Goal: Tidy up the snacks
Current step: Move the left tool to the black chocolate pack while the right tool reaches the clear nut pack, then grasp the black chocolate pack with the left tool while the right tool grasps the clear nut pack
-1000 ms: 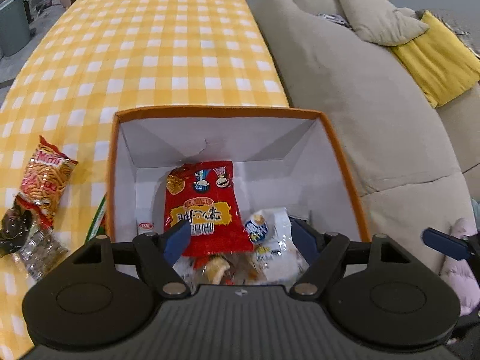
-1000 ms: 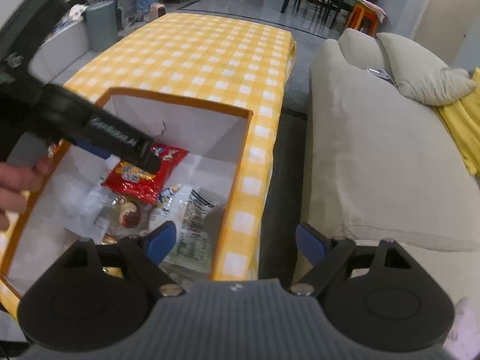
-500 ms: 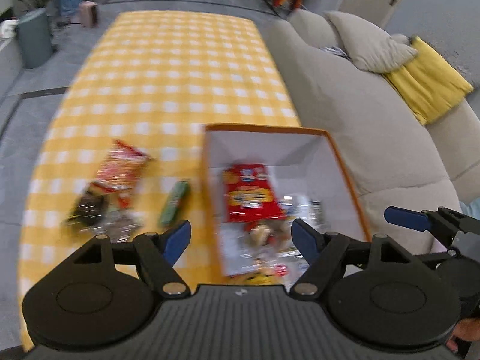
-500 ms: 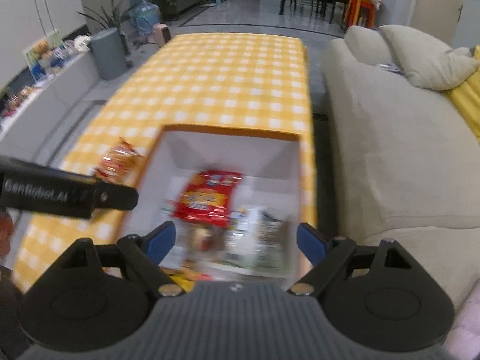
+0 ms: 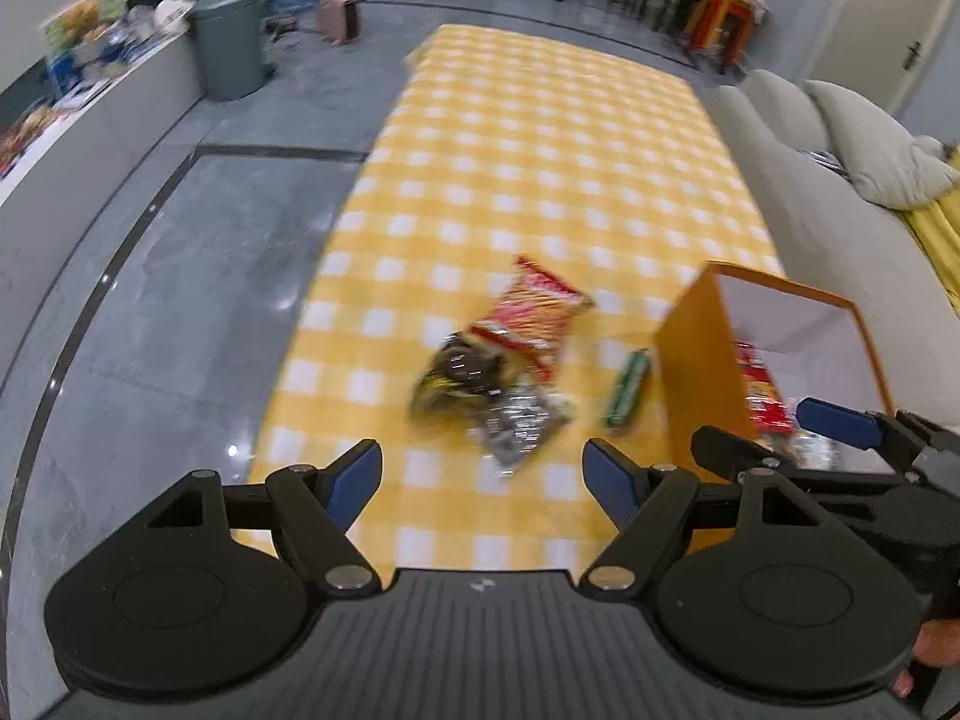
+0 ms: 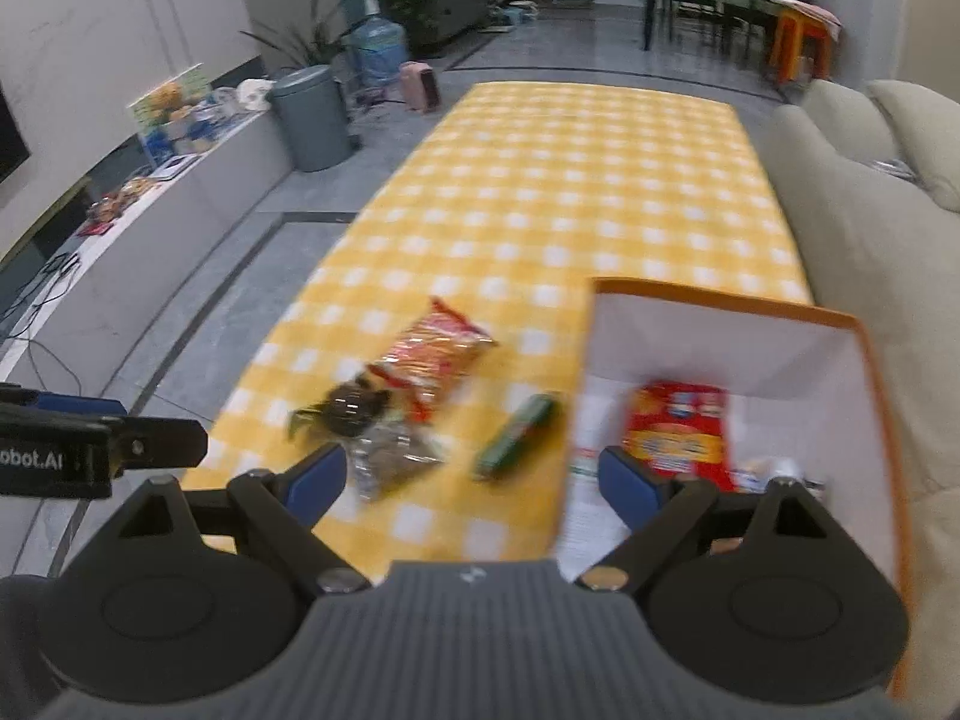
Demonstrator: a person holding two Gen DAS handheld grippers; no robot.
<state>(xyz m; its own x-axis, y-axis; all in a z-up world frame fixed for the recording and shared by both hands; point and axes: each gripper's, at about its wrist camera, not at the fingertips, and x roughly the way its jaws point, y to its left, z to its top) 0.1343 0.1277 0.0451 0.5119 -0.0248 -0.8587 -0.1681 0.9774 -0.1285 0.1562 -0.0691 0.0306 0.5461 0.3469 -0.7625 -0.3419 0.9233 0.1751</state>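
Observation:
An orange box with a white inside [image 5: 699, 354] [image 6: 780, 324] stands on the yellow checked table and holds a red snack bag [image 6: 675, 429] and other packets. Left of it lie an orange-red snack bag [image 5: 534, 312] [image 6: 435, 351], a dark packet [image 5: 459, 369] [image 6: 348, 405], a silvery packet [image 5: 519, 426] [image 6: 390, 459] and a green bar [image 5: 627, 387] [image 6: 516, 435]. My left gripper [image 5: 483, 480] is open and empty, above the table before the loose snacks. My right gripper [image 6: 474, 477] is open and empty, near the box's left wall.
A beige sofa [image 5: 840, 192] with a cushion and a yellow blanket runs along the table's right side. Grey floor lies left of the table [image 5: 180, 276]. A grey bin [image 5: 231, 42], a water bottle and a low shelf stand far left.
Both grippers have pulled back and swung left, from over the box to facing the loose snacks on the table. Both stay open and empty.

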